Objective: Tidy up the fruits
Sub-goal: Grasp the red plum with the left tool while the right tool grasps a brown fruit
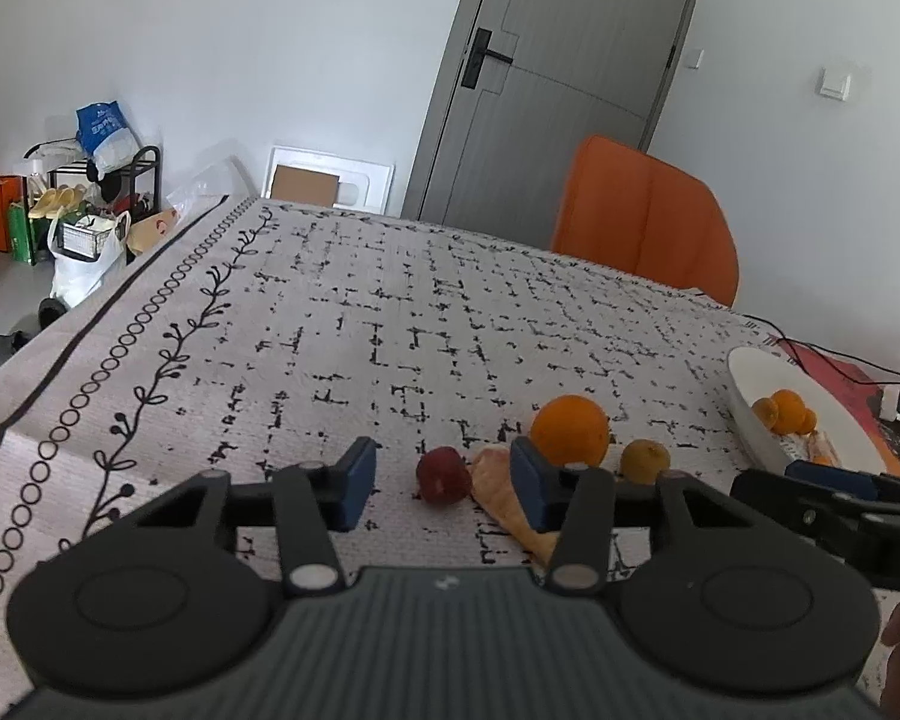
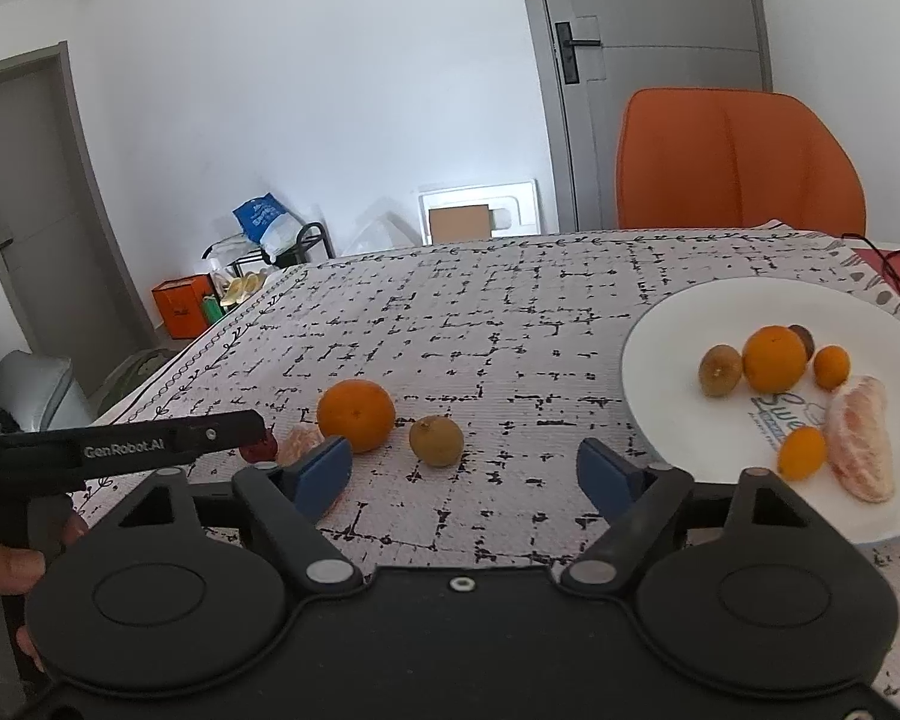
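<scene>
On the patterned tablecloth lie a dark red fruit (image 1: 443,475), a peeled citrus segment (image 1: 504,495), an orange (image 1: 570,429) and a small brown fruit (image 1: 645,461). My left gripper (image 1: 444,483) is open, its blue pads either side of the red fruit, close to the cloth. In the right wrist view the orange (image 2: 356,415), the brown fruit (image 2: 436,441) and the segment (image 2: 299,443) lie ahead of my open, empty right gripper (image 2: 465,474). A white plate (image 2: 660,420) at the right holds several fruits and a peeled segment (image 2: 861,438).
An orange chair (image 2: 738,162) stands behind the table's far edge. A black cable (image 2: 894,282) runs over a red mat at the far right. The table's left edge drops to floor clutter, with bags and a rack (image 1: 99,204). The plate also shows in the left wrist view (image 1: 750,414).
</scene>
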`<action>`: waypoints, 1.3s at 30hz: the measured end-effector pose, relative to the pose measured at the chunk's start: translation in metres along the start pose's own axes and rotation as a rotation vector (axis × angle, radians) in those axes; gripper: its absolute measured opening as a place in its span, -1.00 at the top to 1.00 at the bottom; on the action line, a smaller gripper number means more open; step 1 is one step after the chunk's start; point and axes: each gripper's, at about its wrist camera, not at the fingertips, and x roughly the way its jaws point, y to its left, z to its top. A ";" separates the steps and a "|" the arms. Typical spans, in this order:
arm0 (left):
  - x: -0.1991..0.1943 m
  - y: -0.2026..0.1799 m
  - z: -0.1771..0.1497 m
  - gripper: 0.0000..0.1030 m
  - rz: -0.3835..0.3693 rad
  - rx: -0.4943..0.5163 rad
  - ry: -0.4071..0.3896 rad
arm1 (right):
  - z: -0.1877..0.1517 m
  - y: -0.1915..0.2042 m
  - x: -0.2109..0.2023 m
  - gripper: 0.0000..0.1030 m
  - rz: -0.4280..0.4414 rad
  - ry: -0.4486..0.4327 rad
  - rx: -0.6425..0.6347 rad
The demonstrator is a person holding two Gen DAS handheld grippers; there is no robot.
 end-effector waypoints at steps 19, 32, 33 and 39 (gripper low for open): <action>-0.001 0.008 0.000 0.61 0.019 -0.026 -0.018 | 0.008 0.007 0.044 -0.07 0.003 0.072 -0.001; -0.014 0.013 0.005 0.61 0.016 -0.035 -0.041 | 0.013 0.025 0.051 0.51 -0.038 0.077 -0.053; -0.016 0.011 0.005 0.61 0.013 -0.031 -0.044 | 0.014 0.024 0.047 0.51 -0.042 0.070 -0.052; -0.022 -0.005 0.007 0.61 -0.014 -0.013 -0.060 | 0.018 0.009 0.023 0.51 -0.059 0.027 -0.017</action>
